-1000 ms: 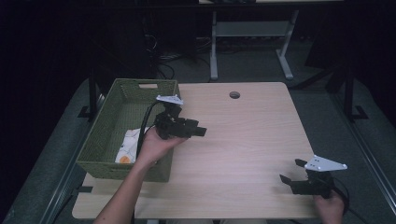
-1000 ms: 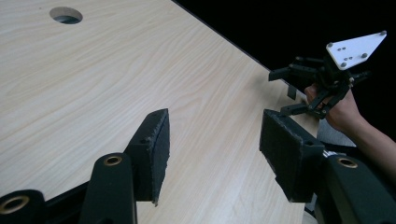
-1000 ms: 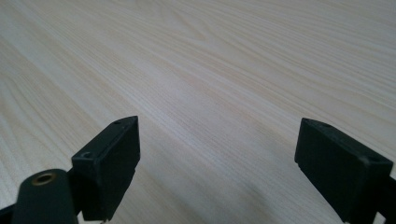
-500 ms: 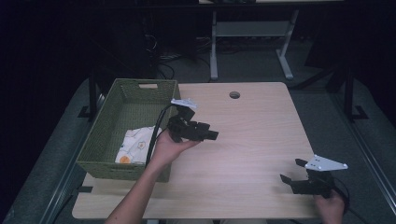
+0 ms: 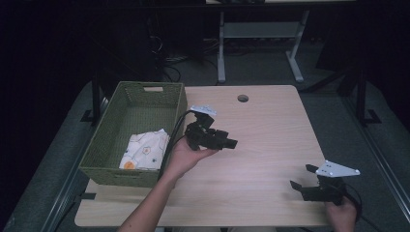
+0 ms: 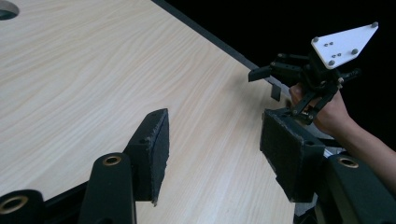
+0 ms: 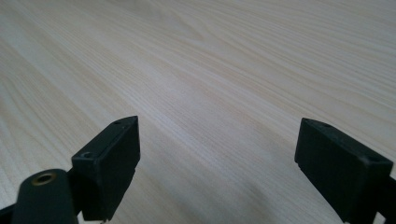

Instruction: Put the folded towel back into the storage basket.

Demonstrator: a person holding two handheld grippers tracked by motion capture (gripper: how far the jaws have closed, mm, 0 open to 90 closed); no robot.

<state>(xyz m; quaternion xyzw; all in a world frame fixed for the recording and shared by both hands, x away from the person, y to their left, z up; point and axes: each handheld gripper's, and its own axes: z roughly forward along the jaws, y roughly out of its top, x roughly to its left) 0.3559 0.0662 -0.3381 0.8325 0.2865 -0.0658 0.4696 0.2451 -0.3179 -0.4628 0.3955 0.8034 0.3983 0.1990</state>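
My left gripper [image 5: 231, 143] hovers over the middle of the wooden table [image 5: 270, 125], just right of the green woven basket [image 5: 110, 145], jaws pointing right. In the left gripper view my left gripper [image 6: 212, 144] stands open with only bare tabletop between its pads. A white patterned cloth [image 5: 142, 149] lies folded inside the basket. My right gripper [image 5: 300, 178] rests low at the table's front right corner, held by a hand. The right gripper view has my right gripper [image 7: 217, 154] wide open over bare wood. The other hand's gripper [image 6: 266, 81] appears far off in the left gripper view.
A round cable hole [image 5: 242, 98] sits near the table's far edge. Desk legs [image 5: 295, 53] and cables stand on the dark floor behind the table. The table's right edge [image 6: 224, 46] runs close to the right hand.
My left gripper has moved right and a little toward the front, away from the basket's rim and out over the tabletop. The right gripper has stayed put.
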